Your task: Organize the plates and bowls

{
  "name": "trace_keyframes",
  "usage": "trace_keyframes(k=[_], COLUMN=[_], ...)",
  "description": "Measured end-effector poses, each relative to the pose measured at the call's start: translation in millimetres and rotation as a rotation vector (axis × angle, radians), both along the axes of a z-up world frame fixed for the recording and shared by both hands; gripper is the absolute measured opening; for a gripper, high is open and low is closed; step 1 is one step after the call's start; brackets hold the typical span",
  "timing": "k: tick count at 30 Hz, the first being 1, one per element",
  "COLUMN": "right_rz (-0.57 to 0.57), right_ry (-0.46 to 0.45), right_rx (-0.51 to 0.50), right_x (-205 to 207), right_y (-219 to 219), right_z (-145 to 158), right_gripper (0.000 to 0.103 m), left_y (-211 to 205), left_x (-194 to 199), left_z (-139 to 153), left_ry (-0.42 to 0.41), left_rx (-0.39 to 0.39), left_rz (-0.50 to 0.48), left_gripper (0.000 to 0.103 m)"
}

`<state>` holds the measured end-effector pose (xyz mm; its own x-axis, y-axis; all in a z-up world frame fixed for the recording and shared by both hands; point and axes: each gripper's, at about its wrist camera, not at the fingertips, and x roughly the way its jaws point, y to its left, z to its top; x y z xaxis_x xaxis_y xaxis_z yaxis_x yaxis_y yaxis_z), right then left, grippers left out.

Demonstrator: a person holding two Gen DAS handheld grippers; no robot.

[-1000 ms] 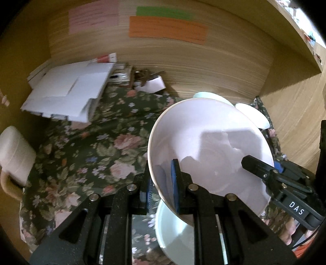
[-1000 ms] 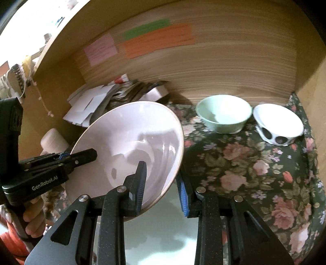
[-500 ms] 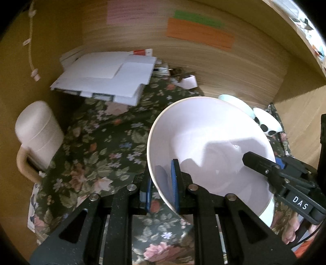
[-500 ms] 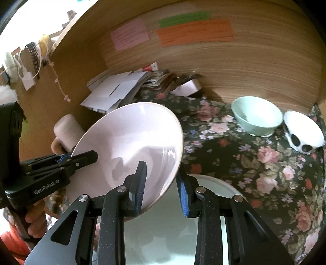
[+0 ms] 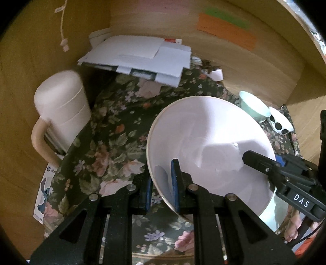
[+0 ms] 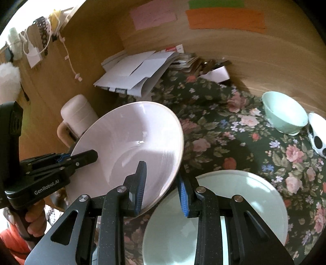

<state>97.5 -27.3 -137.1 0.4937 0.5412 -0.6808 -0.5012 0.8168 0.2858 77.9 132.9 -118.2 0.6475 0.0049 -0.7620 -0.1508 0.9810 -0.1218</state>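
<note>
A large pale pink bowl (image 5: 203, 142) hangs tilted above the floral tablecloth (image 5: 114, 142), gripped from both sides. My left gripper (image 5: 162, 187) is shut on its near left rim. My right gripper (image 6: 162, 189) is shut on the opposite rim of the bowl (image 6: 130, 146). Each gripper shows in the other's view: the right gripper (image 5: 264, 163) at the bowl's right, the left gripper (image 6: 81, 159) at its left. A pale green plate (image 6: 234, 203) lies on the cloth below and right of the bowl. A mint bowl (image 6: 285, 112) and a white spotted bowl (image 6: 317, 134) stand at the far right.
A cream lidded mug (image 5: 63, 110) with a handle stands at the left, near the wooden side wall. A stack of white papers (image 5: 140, 57) lies at the back left. Wooden walls with coloured notes (image 6: 224, 18) close in the back. A person's hand (image 6: 34, 220) holds the left gripper.
Both grippers have carried the pink bowl to the left over the cloth. The green plate now lies to its right, and the cream mug and papers are closer.
</note>
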Motion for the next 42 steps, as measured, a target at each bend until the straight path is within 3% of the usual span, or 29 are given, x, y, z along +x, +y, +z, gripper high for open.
trace_keyframes(k=[18, 27, 33, 42], right_rz=[0.063, 0.060, 0.030, -0.056], right_ry=[0.118, 0.080, -0.008, -0.087], right_rx=[-0.081, -0.094, -0.085, -0.046], right_x=[6, 3, -6, -9], right_y=[37, 33, 15, -32], right_z=[-35, -27, -9, 16], right_gripper=[0.027, 0.031, 0.042, 0.046], left_y=[31, 27, 23, -15], left_x=[-6, -6, -10, -8], left_z=[-38, -34, -15, 32], left_ry=[0.092, 0.062, 0.010, -0.120], left_rx=[-0.030, 0.011, 0.077, 0.155], left_rz=[0.034, 0.035, 0.045, -0.019], left_gripper=[0.016, 0.017, 0.033, 0.055])
